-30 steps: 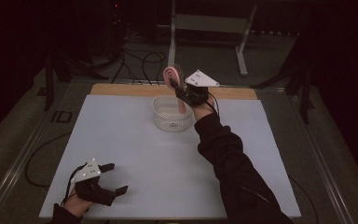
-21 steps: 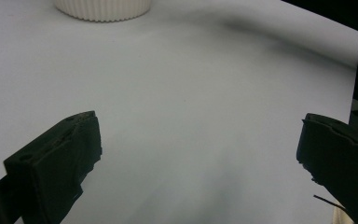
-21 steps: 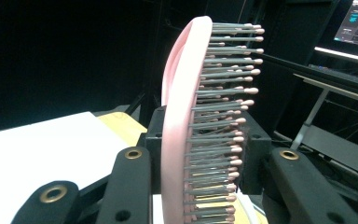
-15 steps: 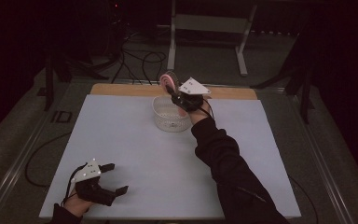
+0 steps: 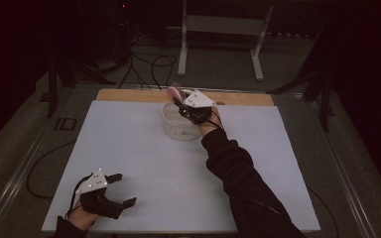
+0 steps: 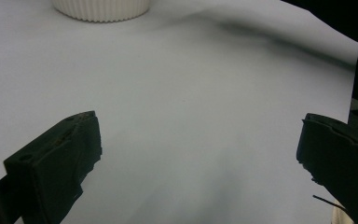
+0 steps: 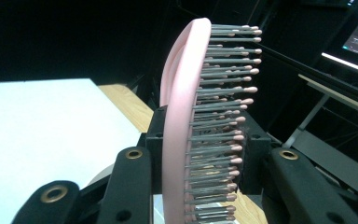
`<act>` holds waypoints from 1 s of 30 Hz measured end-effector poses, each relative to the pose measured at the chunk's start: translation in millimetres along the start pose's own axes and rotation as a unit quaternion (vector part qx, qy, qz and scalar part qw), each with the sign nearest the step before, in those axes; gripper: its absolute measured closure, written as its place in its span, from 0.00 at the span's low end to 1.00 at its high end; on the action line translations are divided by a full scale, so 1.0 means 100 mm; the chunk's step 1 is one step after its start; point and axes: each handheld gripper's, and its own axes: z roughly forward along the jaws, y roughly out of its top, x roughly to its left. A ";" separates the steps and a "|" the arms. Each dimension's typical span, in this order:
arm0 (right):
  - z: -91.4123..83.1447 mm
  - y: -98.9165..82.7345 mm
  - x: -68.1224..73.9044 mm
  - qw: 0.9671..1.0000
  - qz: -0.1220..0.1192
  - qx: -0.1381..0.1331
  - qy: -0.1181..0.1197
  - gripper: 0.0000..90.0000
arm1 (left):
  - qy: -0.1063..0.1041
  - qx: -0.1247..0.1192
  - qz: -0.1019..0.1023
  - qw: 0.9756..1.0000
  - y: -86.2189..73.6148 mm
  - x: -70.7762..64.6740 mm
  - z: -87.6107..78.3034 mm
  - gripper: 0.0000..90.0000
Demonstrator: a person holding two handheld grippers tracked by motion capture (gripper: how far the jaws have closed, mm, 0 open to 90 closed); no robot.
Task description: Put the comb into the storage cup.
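Hairbrush (image 7: 186, 126) handle hidden between jaws, basket (image 5: 178, 123) half-covered

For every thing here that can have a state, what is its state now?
Right gripper: shut on the brush, over the basket.
Brush: pink, gripped between the jaws, bristles to one side.
Basket: white, upright on the table; contents cannot be told.
Left gripper: open, holds nothing, low over the table.

Right hand-held gripper (image 5: 181, 103) lower, hairbrush (image 5: 173, 93) nearer basket (image 5: 178, 128)
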 end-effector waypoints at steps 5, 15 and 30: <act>0.03 -0.03 0.07 1.000 -0.024 0.007 0.005 0.72 | -0.001 -0.002 0.000 1.000 0.00 0.00 0.00 0.00; 0.06 -0.08 0.18 0.999 -0.046 0.016 0.018 0.72 | 0.000 0.000 -0.001 1.000 0.00 0.00 0.00 0.00; 0.01 -0.11 0.38 0.996 -0.078 0.022 0.035 0.70 | 0.002 0.000 -0.002 1.000 0.00 0.01 -0.01 0.00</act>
